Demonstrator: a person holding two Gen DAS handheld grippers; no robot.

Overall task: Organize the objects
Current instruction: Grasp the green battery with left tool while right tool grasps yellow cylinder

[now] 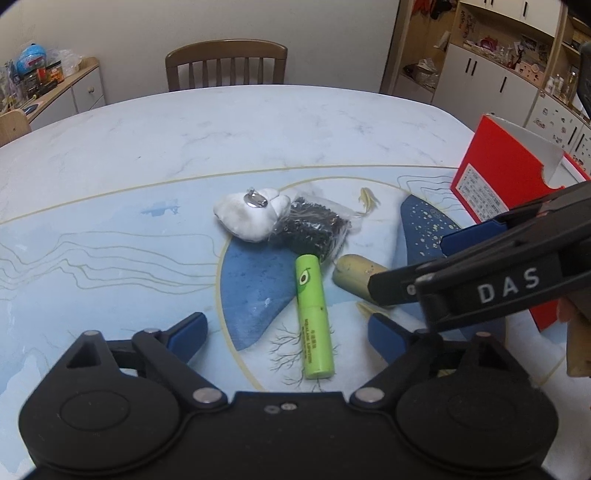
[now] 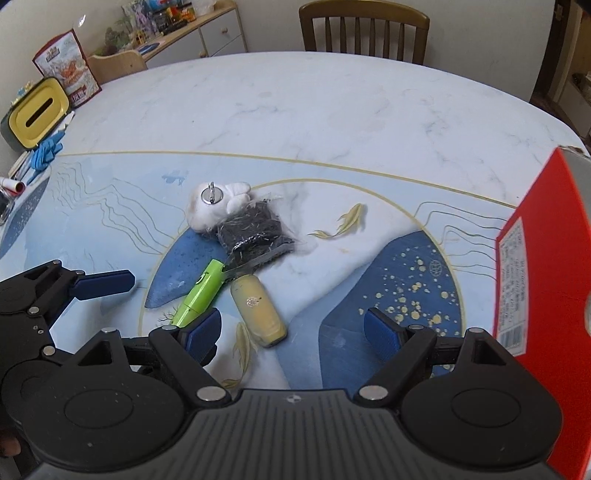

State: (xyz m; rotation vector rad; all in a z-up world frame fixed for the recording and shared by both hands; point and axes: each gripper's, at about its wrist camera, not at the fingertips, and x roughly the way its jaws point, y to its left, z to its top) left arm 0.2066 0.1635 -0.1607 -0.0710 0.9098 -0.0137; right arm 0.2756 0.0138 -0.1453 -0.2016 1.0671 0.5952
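Over the worktop (image 1: 147, 147), both my jaws gape empty: left gripper (image 1: 286, 328) straddles the green tube (image 1: 314, 317), right gripper (image 2: 291, 328) the yellow tube (image 2: 258, 310).

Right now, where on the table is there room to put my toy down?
Plenty of bare table lies between the pile and the chair. It is crowded around the white plush, black packet, green tube and yellow tube, with the red box at the right edge.
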